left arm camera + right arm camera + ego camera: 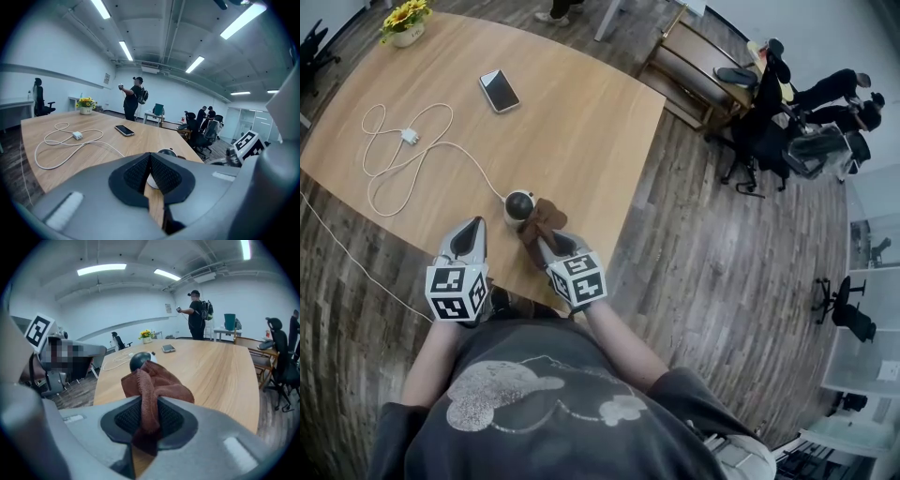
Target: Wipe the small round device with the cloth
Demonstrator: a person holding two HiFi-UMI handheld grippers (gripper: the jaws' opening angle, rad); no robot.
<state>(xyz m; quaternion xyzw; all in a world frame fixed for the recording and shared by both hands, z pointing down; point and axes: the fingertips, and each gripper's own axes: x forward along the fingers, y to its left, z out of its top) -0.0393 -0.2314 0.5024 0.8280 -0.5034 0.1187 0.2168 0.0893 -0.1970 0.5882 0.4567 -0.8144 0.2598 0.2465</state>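
The small round device point(519, 204), dark on top with a white base, sits near the table's front edge; it also shows beyond the jaws as the device point(167, 153) and the device point(139, 362). A brown cloth point(540, 223) lies bunched against its right side. My right gripper point(546, 246) is shut on the cloth point(151, 394), which sticks up between the jaws. My left gripper point(472, 236) hangs just left of the device, its jaws shut on nothing point(150, 174).
On the wooden table point(581, 122) lie a white cable with an adapter point(410, 137), a phone point(499, 90) and a flower pot point(405, 24) at the far corner. Office chairs and seated people point(797, 122) are at the right. A standing person point(132, 98) is beyond the table.
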